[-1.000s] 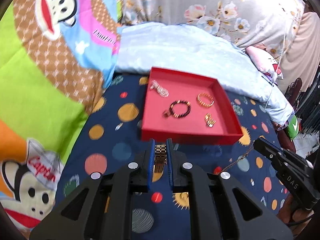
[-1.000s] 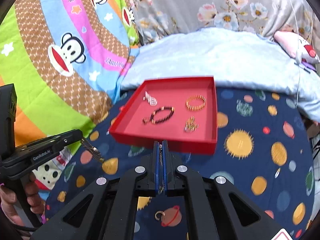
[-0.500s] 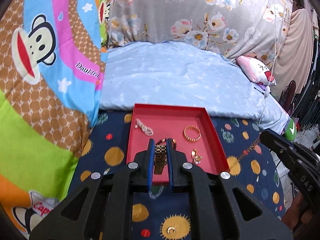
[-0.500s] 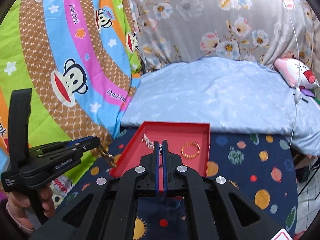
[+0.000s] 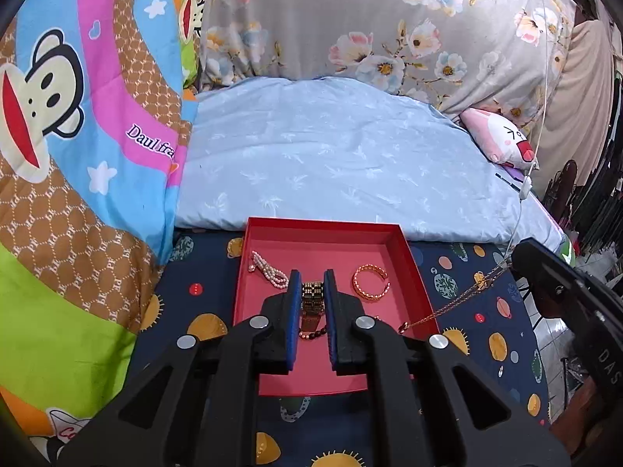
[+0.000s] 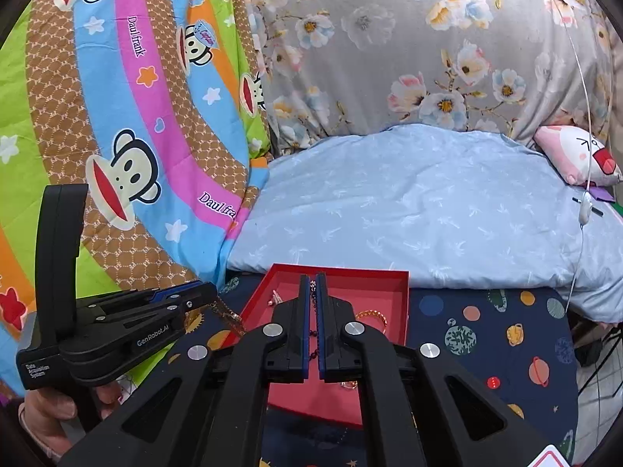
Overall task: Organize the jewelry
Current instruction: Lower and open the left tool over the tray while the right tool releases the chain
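Observation:
A red tray (image 5: 416,272) lies on the navy planet-print sheet and holds a pearl bracelet (image 5: 268,270), a gold bangle (image 5: 370,282) and a dark bead bracelet (image 5: 311,334). My left gripper (image 5: 312,282) is shut on a gold link watch band (image 5: 312,299) and holds it above the tray. My right gripper (image 6: 312,286) is shut on a thin gold chain (image 5: 455,301) that hangs over the tray's right edge. The left gripper also shows in the right wrist view (image 6: 202,292), left of the tray (image 6: 397,276).
A light blue pillow (image 5: 331,163) lies just behind the tray. A colourful monkey-print blanket (image 5: 78,155) rises on the left. A floral grey cover (image 5: 389,31) stands at the back. A pink plush toy (image 5: 502,140) and a white cable (image 5: 525,186) are at the right.
Both grippers have risen and moved forward over the tray, each still holding its piece. The tray now sits lower and closer in both views.

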Demonstrator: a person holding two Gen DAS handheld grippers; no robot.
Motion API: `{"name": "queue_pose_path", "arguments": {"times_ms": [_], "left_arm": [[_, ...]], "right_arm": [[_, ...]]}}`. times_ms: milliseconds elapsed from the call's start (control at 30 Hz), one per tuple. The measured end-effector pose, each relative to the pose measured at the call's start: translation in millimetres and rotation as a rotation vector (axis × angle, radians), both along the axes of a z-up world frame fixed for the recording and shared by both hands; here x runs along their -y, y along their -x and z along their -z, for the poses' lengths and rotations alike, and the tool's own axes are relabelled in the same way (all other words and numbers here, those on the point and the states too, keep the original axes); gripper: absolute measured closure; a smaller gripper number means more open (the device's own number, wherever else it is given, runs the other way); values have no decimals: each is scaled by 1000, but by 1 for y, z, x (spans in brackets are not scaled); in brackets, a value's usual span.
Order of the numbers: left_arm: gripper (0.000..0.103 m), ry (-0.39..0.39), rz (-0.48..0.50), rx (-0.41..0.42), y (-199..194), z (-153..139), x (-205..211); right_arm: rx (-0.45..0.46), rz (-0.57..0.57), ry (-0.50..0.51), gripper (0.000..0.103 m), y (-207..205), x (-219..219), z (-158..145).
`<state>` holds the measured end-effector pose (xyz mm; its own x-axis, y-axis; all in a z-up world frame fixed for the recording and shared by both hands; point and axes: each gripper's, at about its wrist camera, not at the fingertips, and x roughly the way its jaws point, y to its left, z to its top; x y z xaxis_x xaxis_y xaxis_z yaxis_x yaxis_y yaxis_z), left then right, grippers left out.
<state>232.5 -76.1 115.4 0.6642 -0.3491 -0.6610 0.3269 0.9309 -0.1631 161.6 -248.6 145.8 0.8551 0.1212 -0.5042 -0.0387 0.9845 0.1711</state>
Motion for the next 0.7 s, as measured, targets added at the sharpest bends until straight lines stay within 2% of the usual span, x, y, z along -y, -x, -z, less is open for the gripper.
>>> {"name": "queue_pose_path", "arguments": {"times_ms": [400,700], "left_arm": [[92,-20,-19,-41,-10,19,2],[92,-42,-32,-25,-9,19,3]], "right_arm": [[-62,24,-13,100,-12,5,29],[-69,30,-3,100,-15,4,35]]}}
